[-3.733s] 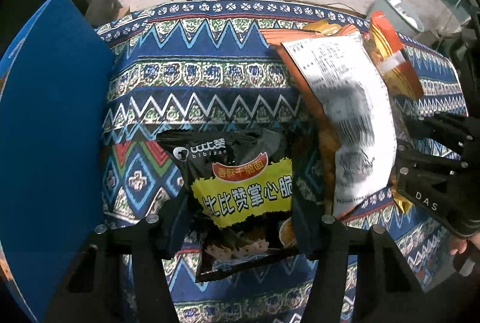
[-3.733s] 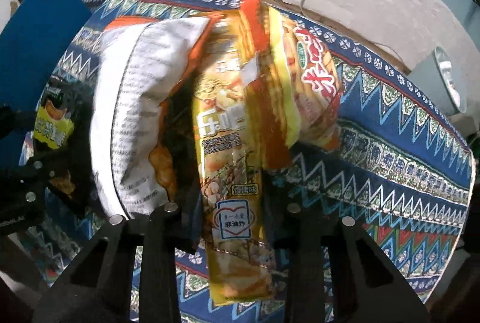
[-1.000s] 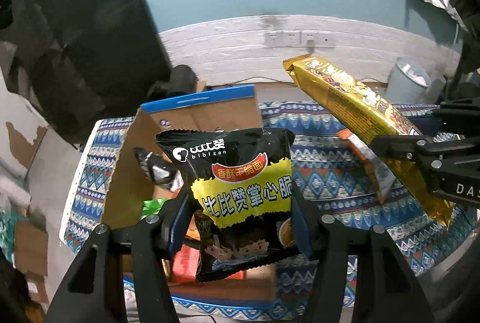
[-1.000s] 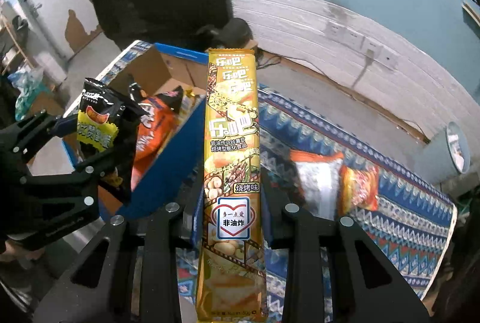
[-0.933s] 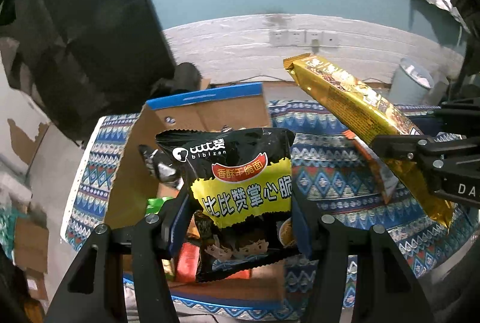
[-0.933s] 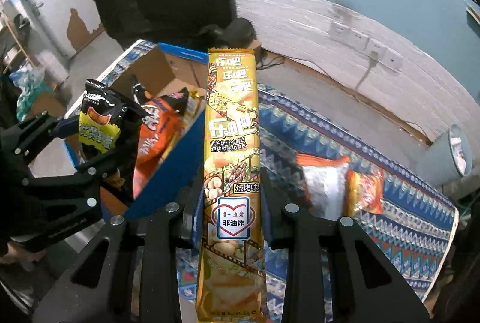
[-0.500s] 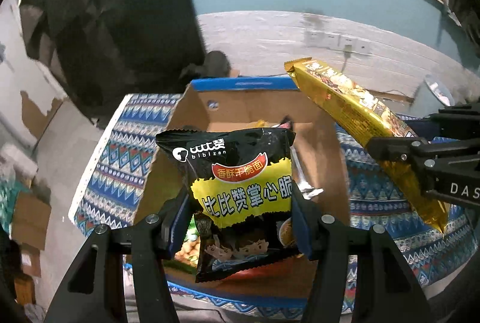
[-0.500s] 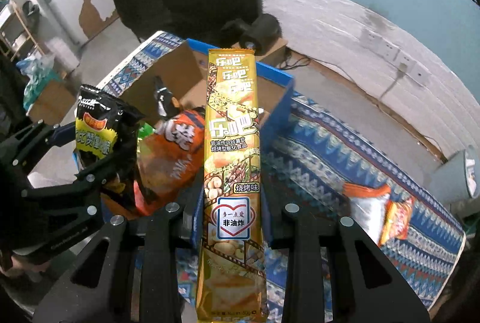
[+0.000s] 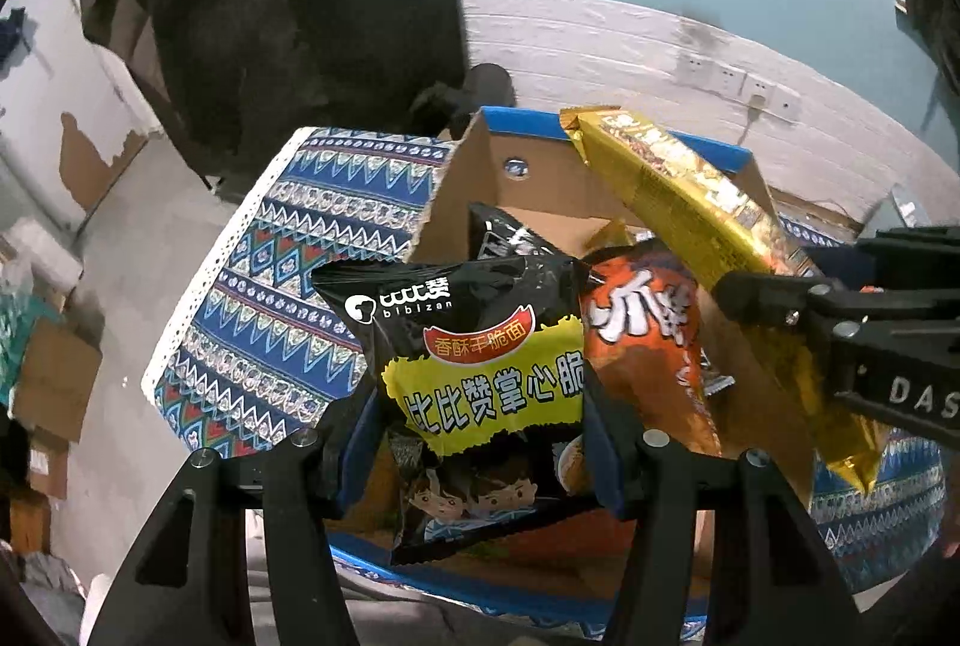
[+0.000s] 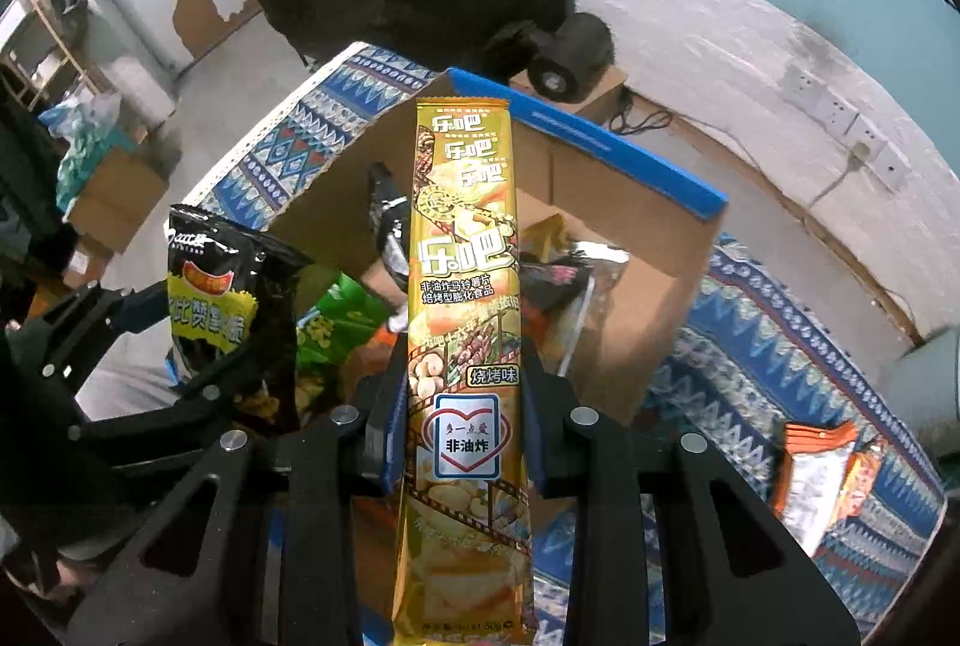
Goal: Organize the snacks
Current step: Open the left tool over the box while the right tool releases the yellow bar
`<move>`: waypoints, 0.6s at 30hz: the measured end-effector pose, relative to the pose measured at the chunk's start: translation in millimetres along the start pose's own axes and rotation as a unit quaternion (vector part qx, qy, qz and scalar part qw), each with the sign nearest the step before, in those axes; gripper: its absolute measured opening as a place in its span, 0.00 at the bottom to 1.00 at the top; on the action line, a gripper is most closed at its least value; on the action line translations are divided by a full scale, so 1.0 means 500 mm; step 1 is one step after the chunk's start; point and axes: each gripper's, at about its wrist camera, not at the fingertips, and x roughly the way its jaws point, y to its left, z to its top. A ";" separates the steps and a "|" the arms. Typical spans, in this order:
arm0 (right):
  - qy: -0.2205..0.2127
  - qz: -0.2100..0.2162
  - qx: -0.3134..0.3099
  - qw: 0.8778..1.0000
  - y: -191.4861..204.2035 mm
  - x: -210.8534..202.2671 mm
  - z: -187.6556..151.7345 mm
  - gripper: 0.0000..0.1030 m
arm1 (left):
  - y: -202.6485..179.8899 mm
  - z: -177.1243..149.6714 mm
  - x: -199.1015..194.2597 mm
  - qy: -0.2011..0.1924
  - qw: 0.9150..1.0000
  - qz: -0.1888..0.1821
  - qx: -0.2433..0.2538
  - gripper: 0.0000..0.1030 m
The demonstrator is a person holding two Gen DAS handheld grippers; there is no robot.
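The left gripper (image 9: 480, 442) clamped one black-and-yellow noodle bag (image 9: 480, 376), over the open cardboard box (image 9: 540, 190) – orange packet (image 9: 648, 358) inside at two o'clock. The right gripper (image 10: 462, 436) pinched one long gold chip pack (image 10: 462, 298) upright – box beyond at twelve. Two packets (image 10: 816, 478) lay on the cloth at four.

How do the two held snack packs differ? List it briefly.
Shape: the black and yellow pack in the left gripper is short and wide; the gold pack in the right gripper is long and narrow.
Colour: the black and yellow pack is dark with a yellow band; the gold pack is shiny gold all over.
Grip: the jaws stand wider on the black and yellow pack than on the gold pack.
Shared: both are clamped and held over the open cardboard box.
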 end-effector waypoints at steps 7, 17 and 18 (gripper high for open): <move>-0.005 0.015 0.017 1.000 0.009 0.015 0.019 0.37 | 0.026 0.003 0.009 0.009 1.000 0.008 -0.025 0.64; -0.018 -0.006 0.005 1.000 -0.004 -0.025 0.009 0.55 | 0.011 0.006 -0.018 -0.011 1.000 0.005 -0.021 0.75; -0.019 -0.008 0.004 1.000 -0.008 -0.028 0.006 0.59 | 0.006 0.007 -0.020 -0.011 1.000 0.003 -0.019 0.76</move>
